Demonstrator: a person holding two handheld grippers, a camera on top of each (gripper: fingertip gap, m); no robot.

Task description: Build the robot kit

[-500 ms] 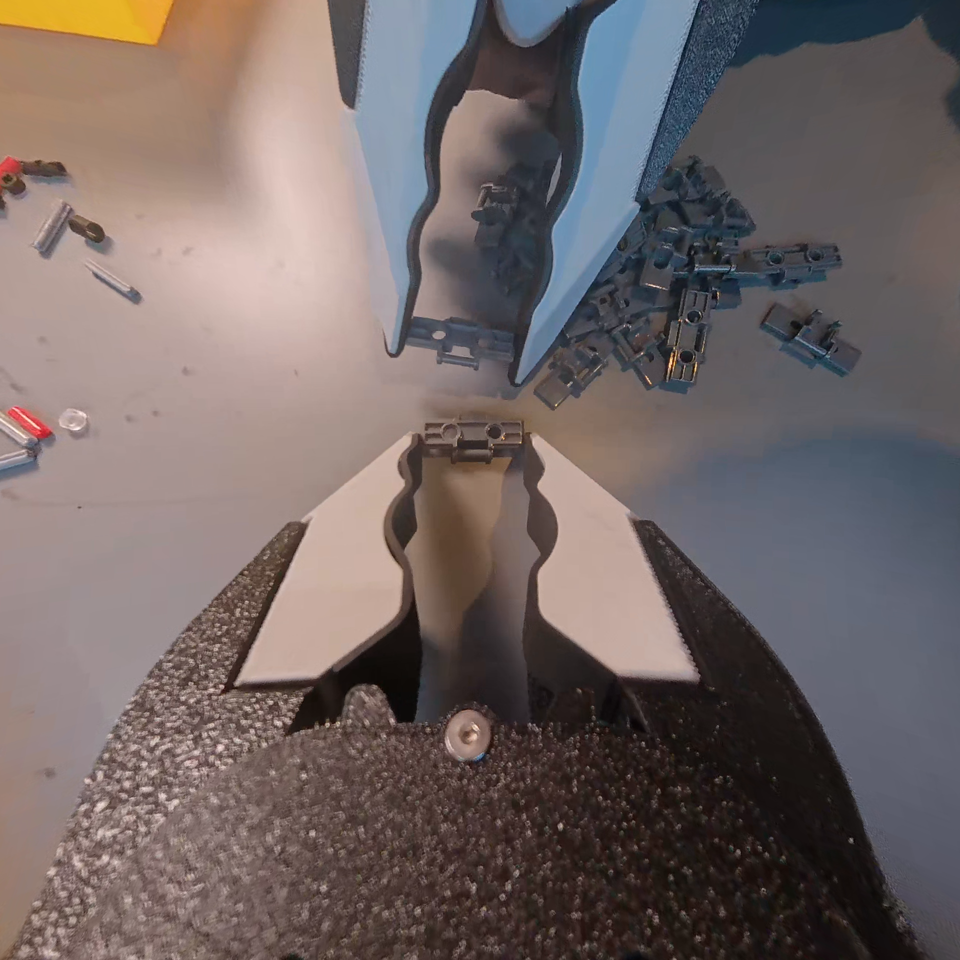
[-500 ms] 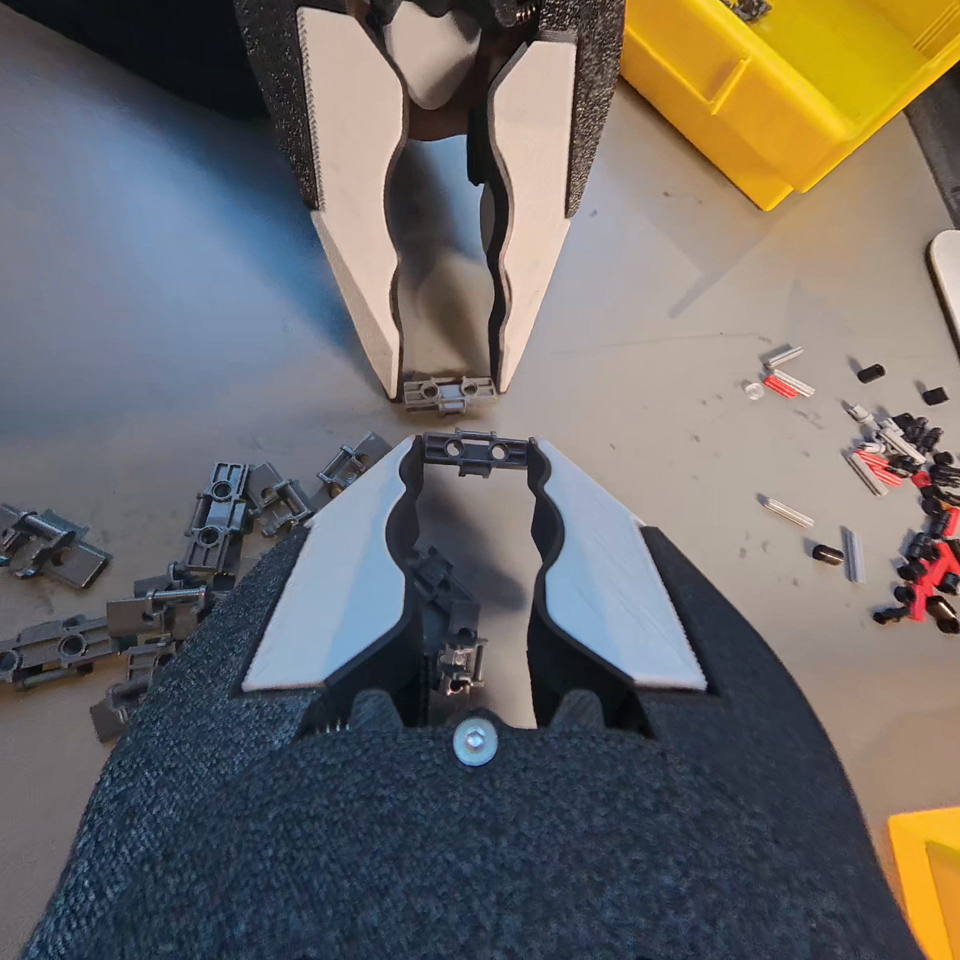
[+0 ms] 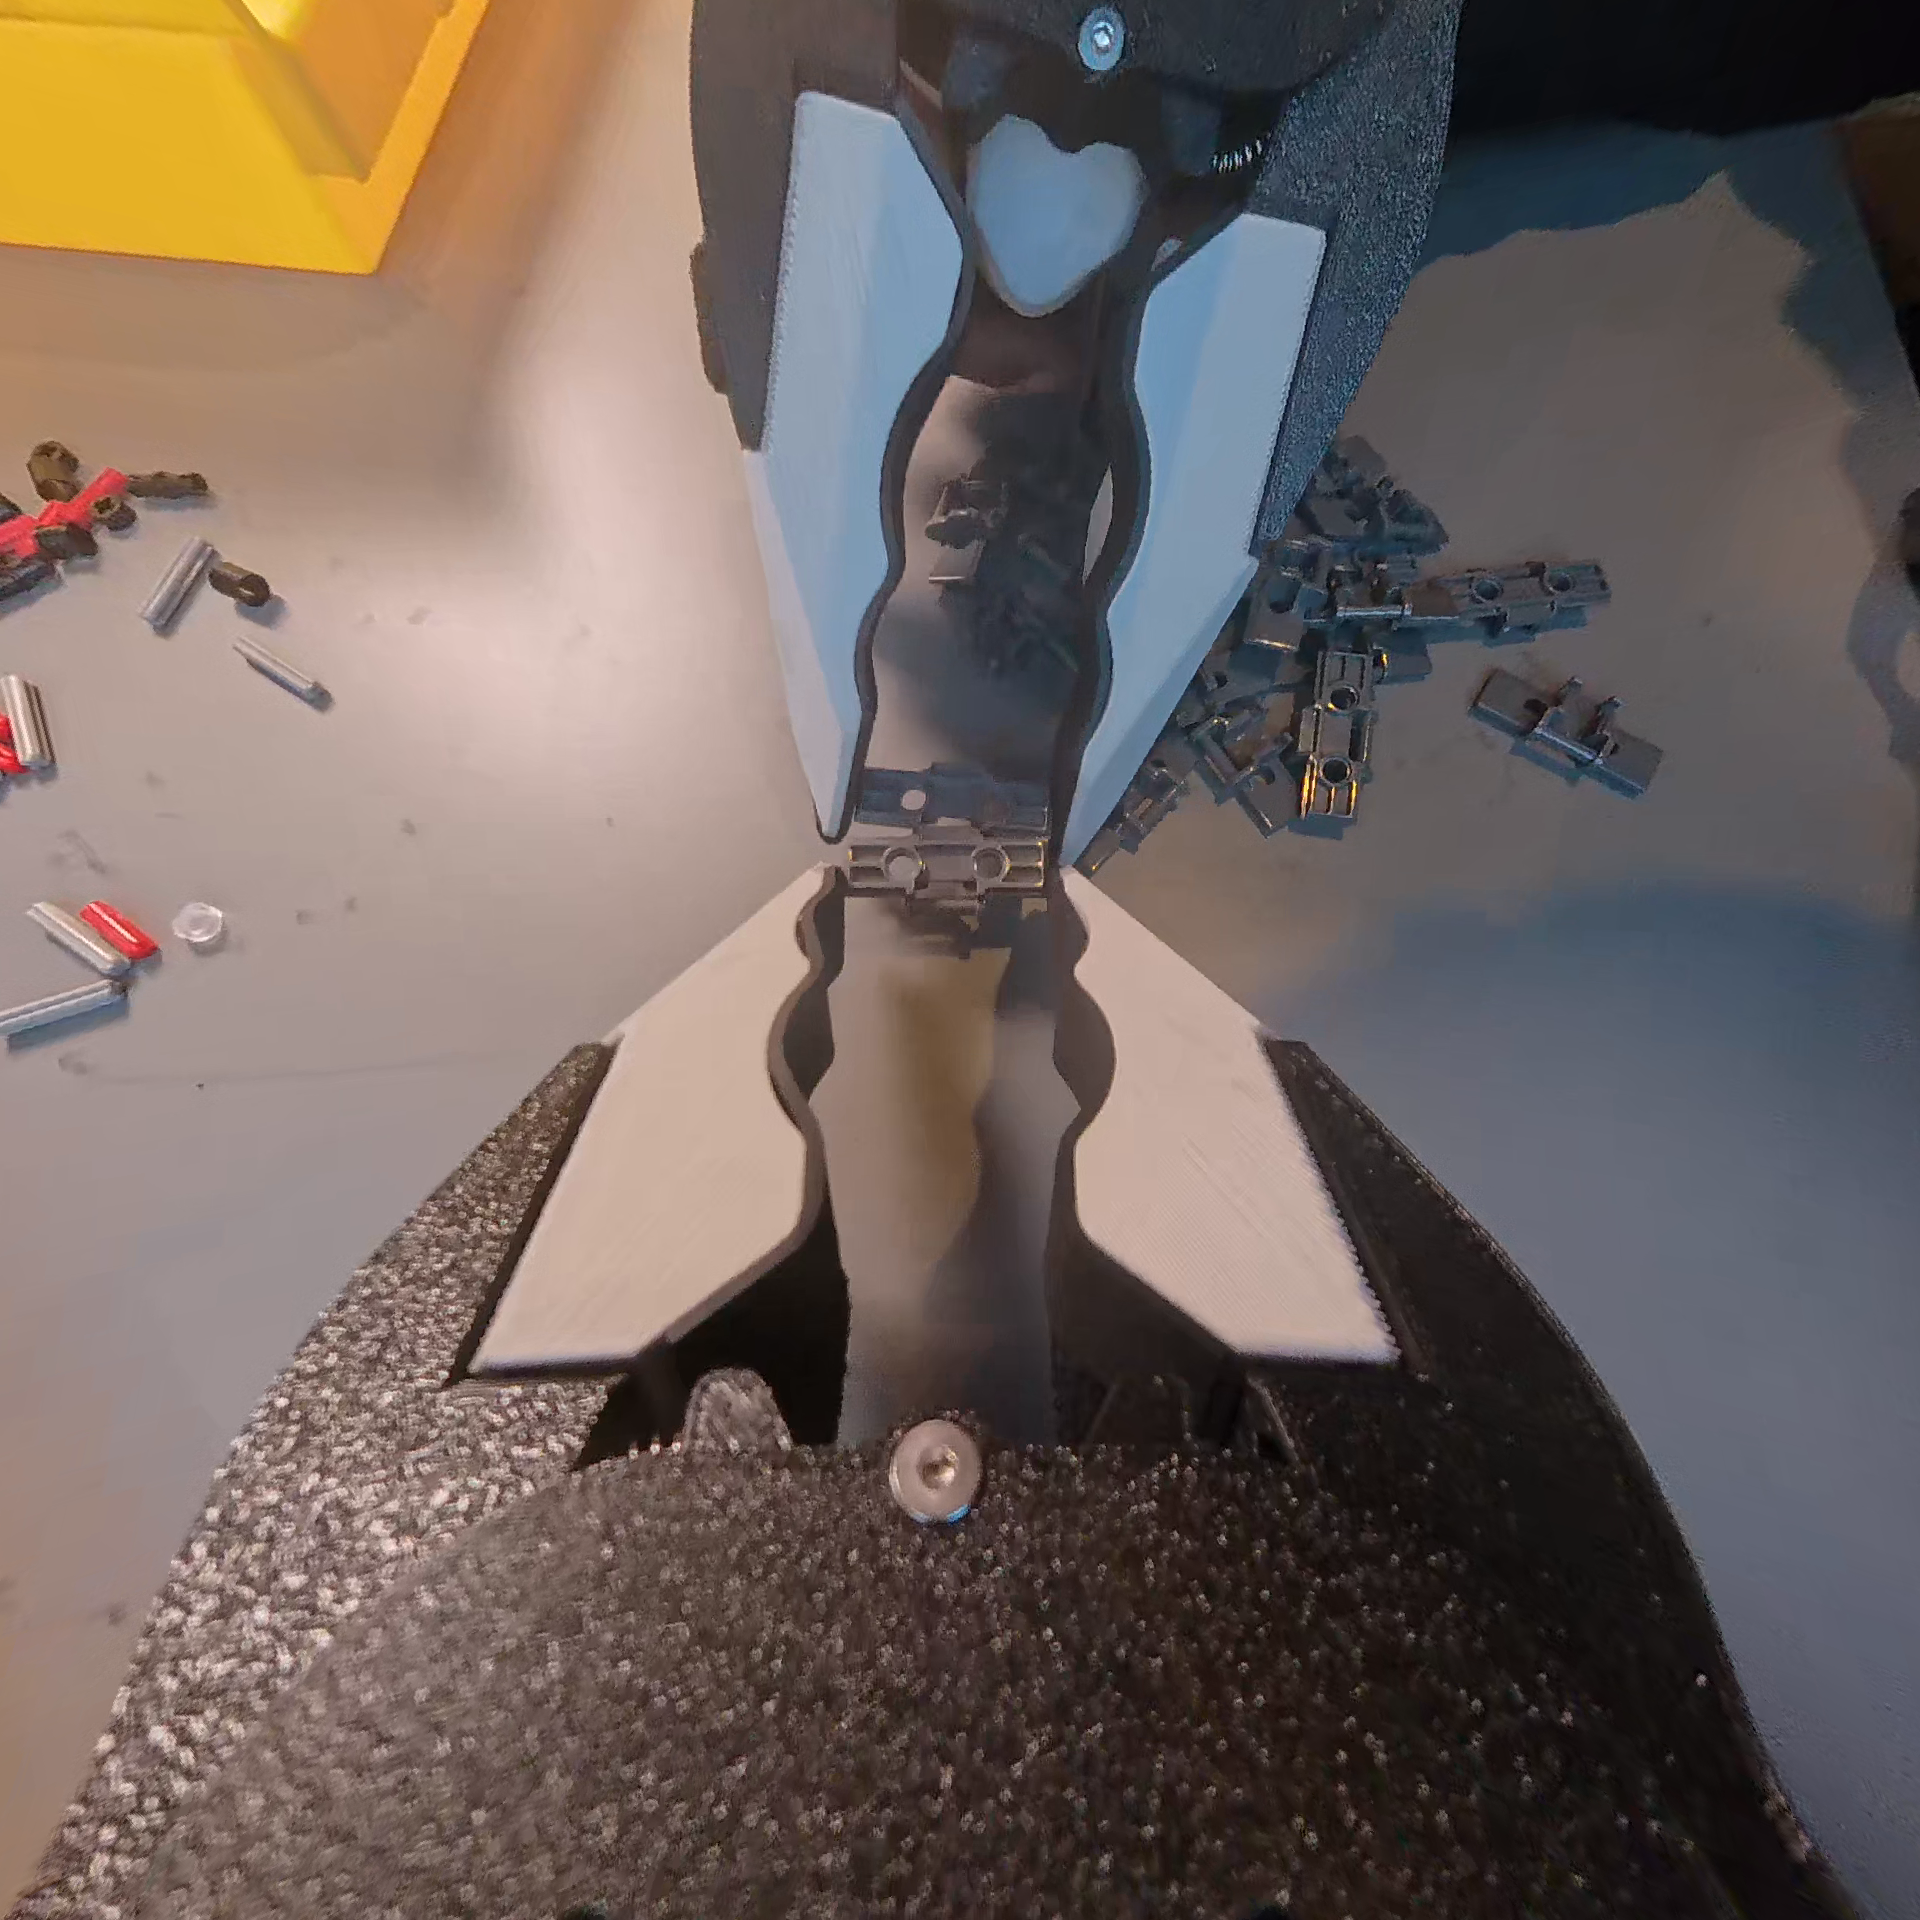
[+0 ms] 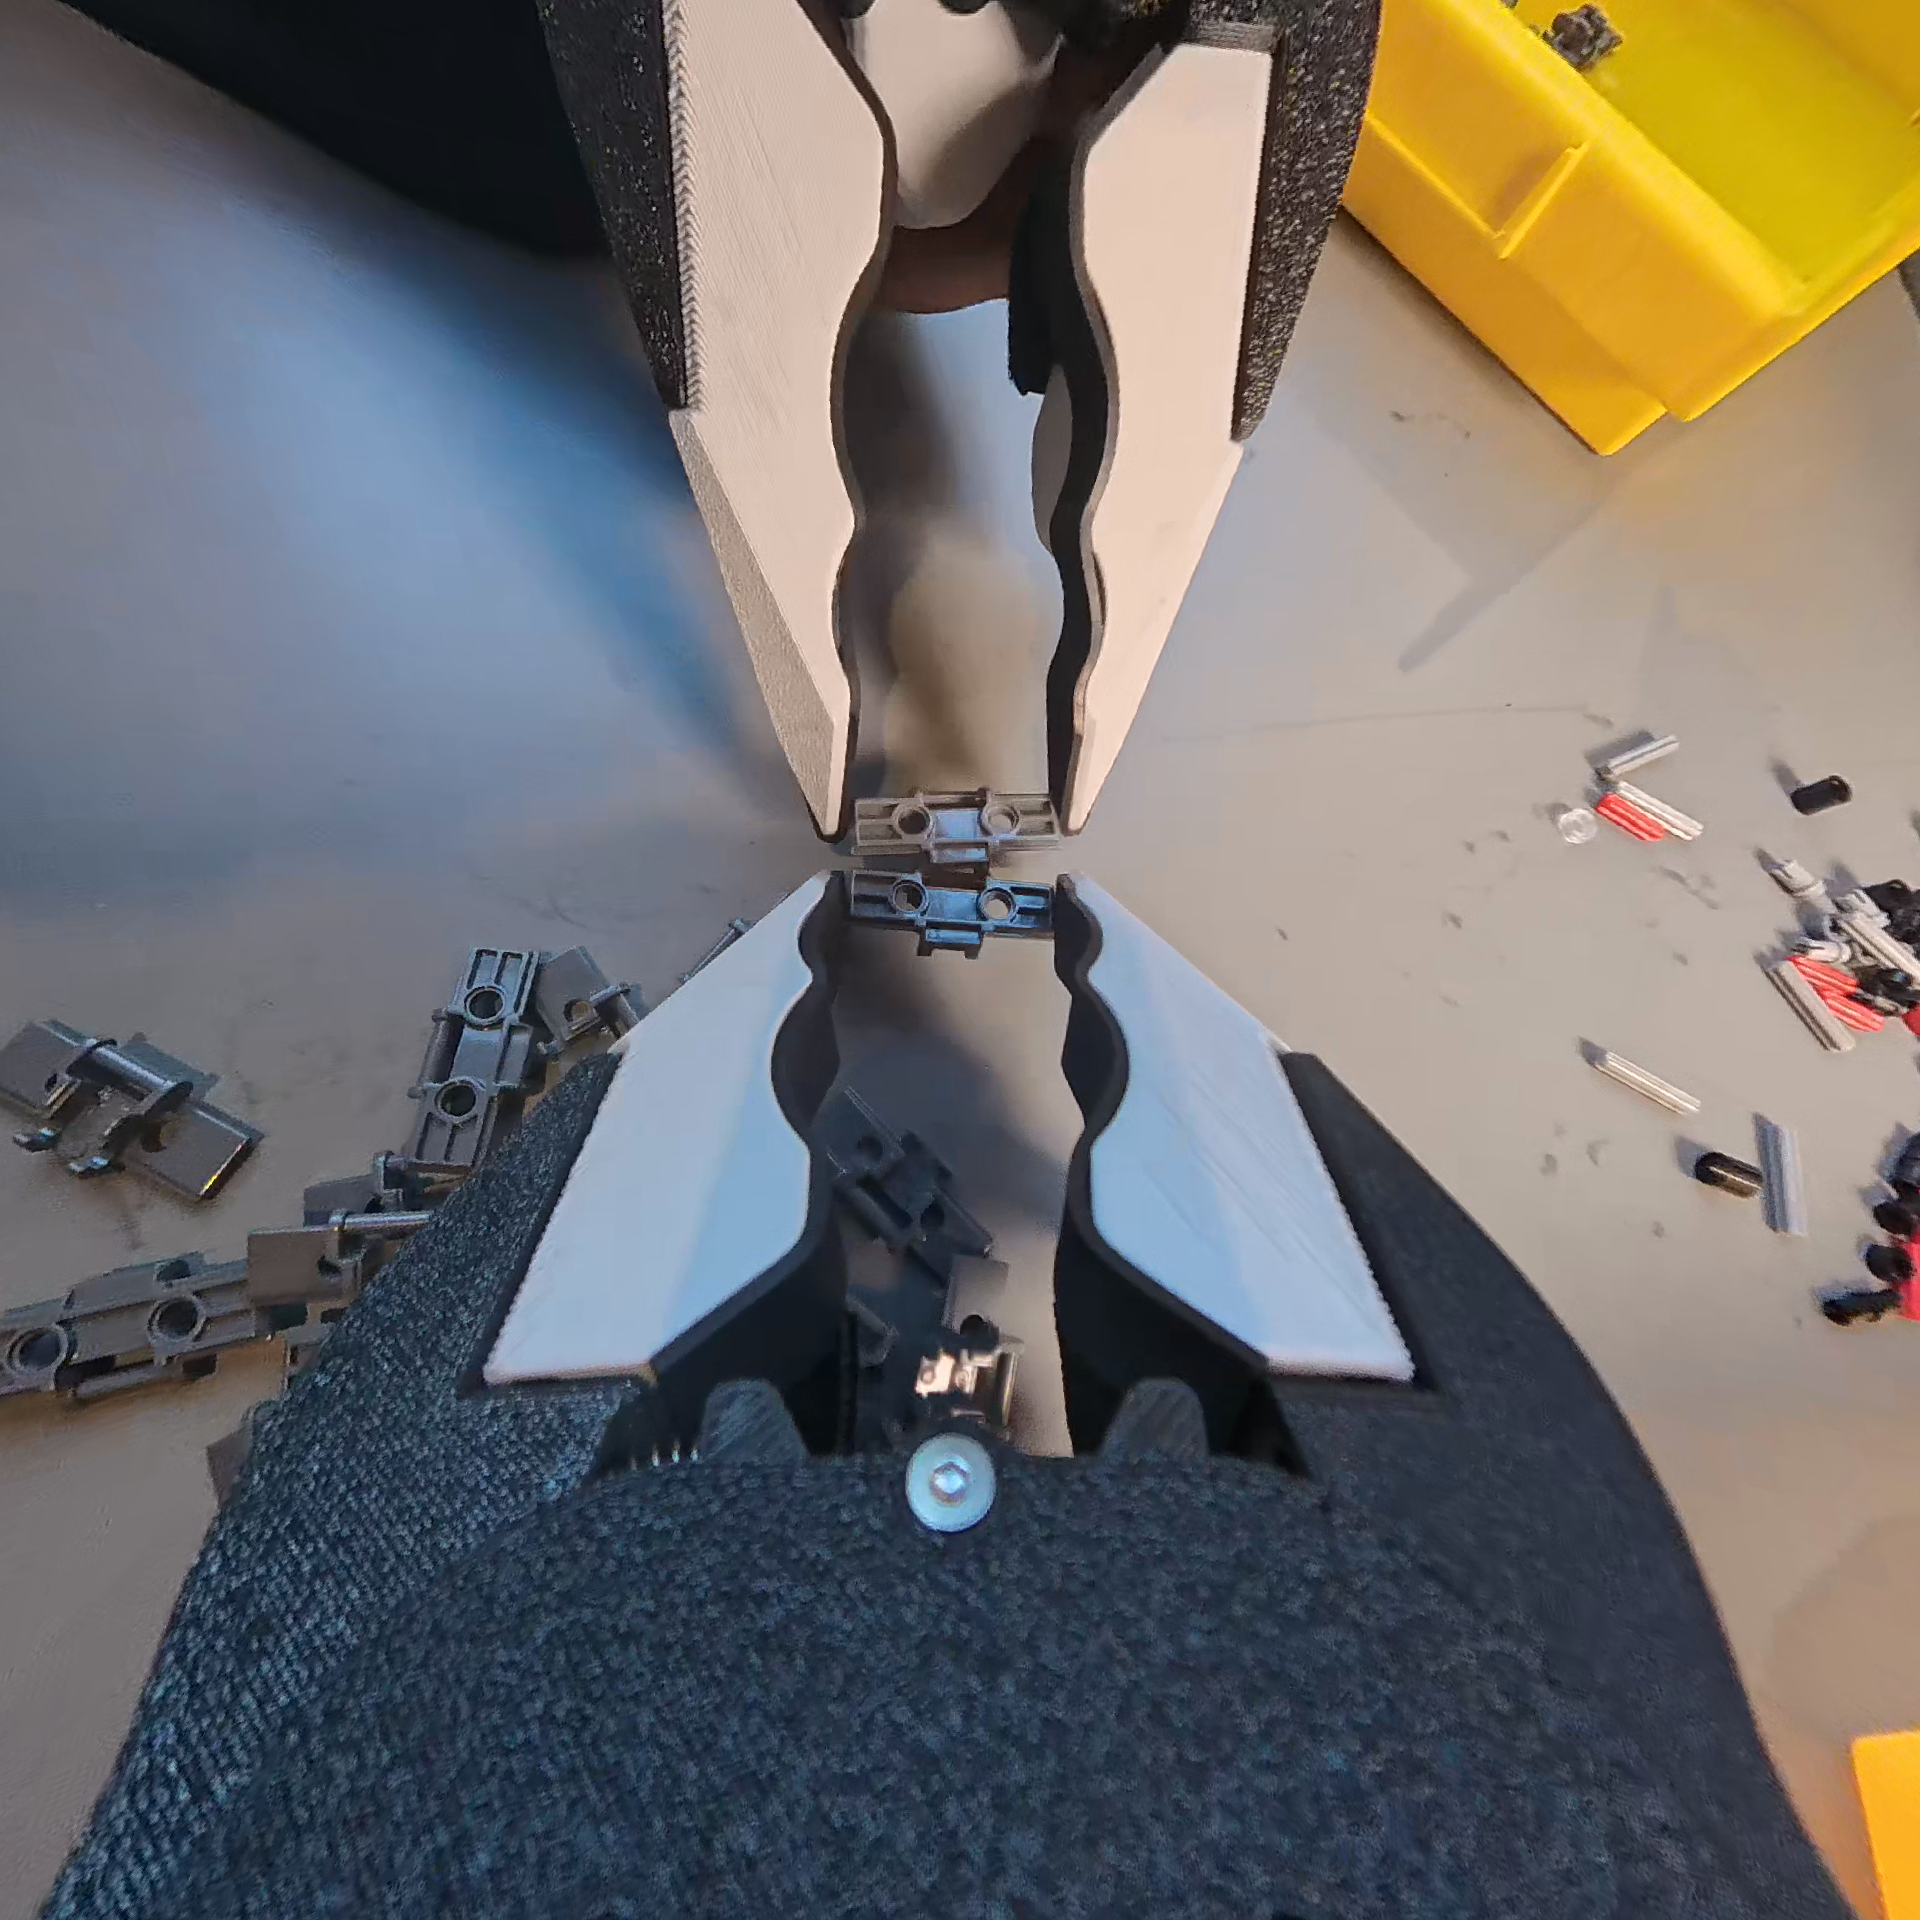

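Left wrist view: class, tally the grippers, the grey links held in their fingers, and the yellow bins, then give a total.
Grippers: 2, left gripper and right gripper
Held grey links: 2, left link and right link
Yellow bins: 1, yellow bin
Total: 5

This looks like a workshop or assembly bench. A plain grey worktop (image 3: 520, 727), scuffed and marked, fills both views. A yellow parts bin (image 4: 1621, 208) stands at the upper right of the right wrist view. Sorted by kind, small plastic parts lie loose on the worktop: a heap of grey track links (image 3: 1340, 665) at the right of the left wrist view, and red, grey and black pins (image 4: 1849, 966) at the right edge of the right wrist view.
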